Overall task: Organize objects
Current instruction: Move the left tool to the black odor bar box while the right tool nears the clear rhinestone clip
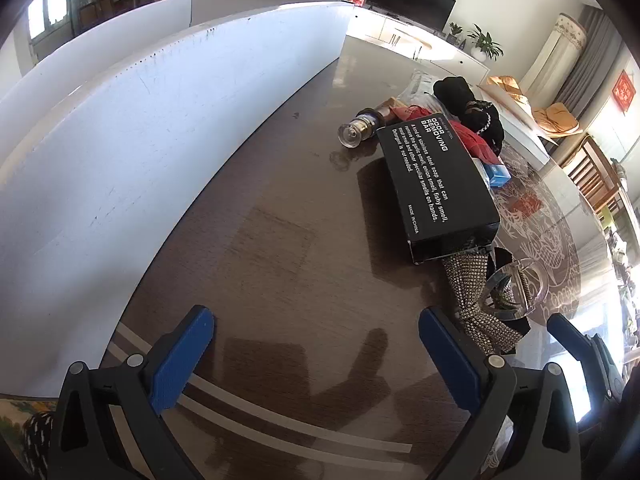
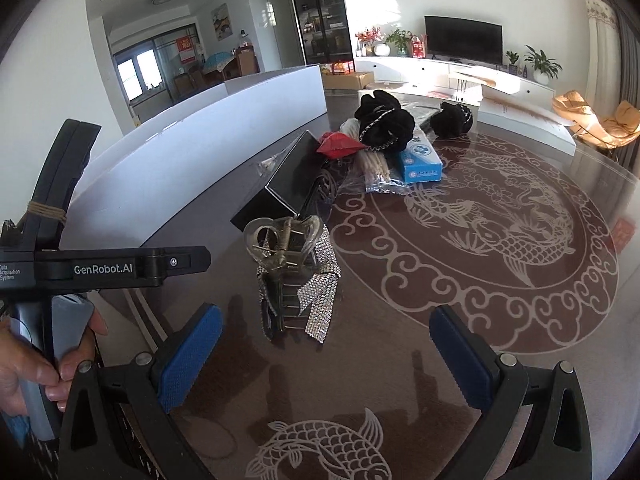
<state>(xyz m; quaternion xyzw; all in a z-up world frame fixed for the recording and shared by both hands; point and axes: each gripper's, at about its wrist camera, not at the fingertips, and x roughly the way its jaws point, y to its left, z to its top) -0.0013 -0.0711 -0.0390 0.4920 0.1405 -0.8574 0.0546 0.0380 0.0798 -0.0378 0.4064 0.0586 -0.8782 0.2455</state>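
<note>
Both grippers hang over the table [image 2: 520,320] with fingers spread wide and nothing between them — the left gripper [image 1: 316,354] above bare wood, the right gripper [image 2: 326,354] facing the hair clip [image 2: 286,248] on its rhinestone strip. The sorting looks barely started: the pile lies loose beside the black box [image 1: 436,184], whose inside I cannot see. Next, I'd guess, comes closing on the clip — its springy, glossy shape calls for a centred pinch.

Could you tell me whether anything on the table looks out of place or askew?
Yes. The black box sits tilted, propped on the rhinestone strap and the pile of clutter beside it rather than flat on the table. A small glass jar lies tipped on its side near the box.
</note>
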